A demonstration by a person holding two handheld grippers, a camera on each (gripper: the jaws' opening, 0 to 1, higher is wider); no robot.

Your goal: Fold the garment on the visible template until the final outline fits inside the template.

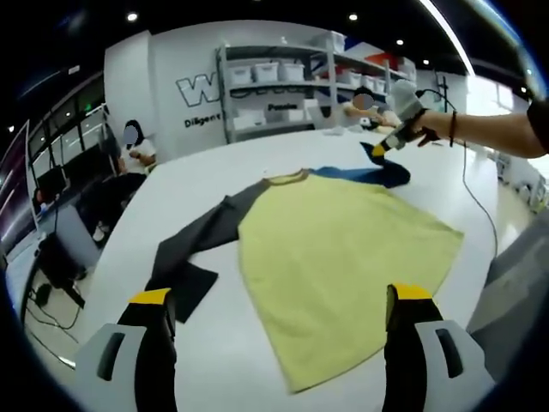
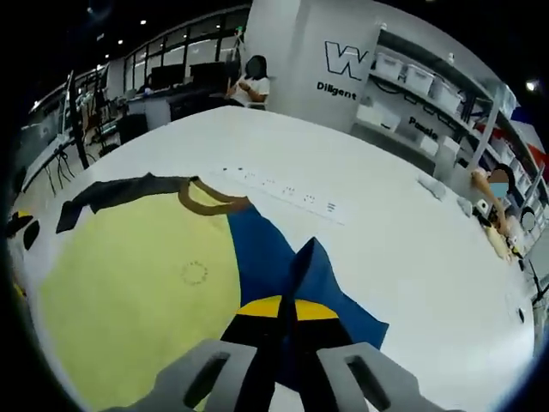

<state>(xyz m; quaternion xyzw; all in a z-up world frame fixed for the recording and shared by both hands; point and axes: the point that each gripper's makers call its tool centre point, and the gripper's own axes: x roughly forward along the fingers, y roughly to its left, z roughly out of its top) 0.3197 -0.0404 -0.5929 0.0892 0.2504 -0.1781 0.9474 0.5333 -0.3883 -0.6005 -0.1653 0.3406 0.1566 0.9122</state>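
White tabletop [image 1: 257, 163] spreads out under both of my cameras, in a bright workshop. In the left gripper view my left gripper [image 1: 279, 313] sits nearest, its yellow-tipped jaws spread wide with nothing between them. Just past them lies the shirt [image 1: 334, 249], flat on the table: a pale yellow body with a tan collar [image 1: 287, 178] at the far end, a dark grey sleeve [image 1: 202, 236] stretched to the left, and a blue sleeve [image 1: 377, 176] at the far right. Over that blue sleeve I see the right gripper [image 1: 382, 148], held by a bare forearm reaching in from the right. In the right gripper view the right gripper's [image 2: 292, 322] jaws are pinched together on a raised fold of the blue sleeve [image 2: 283, 257], and the cloth hides the fingertips. A faint dotted ring [image 2: 195, 273] shows on the yellow body; I cannot make out what it is. A line of small markings [image 2: 283, 190] runs along the table past the collar, too small to read. Farther off stand storage shelves [image 1: 283, 77] with white bins and a wall with partly cut-off lettering [image 2: 347, 73], and people sit at the table's far edges.
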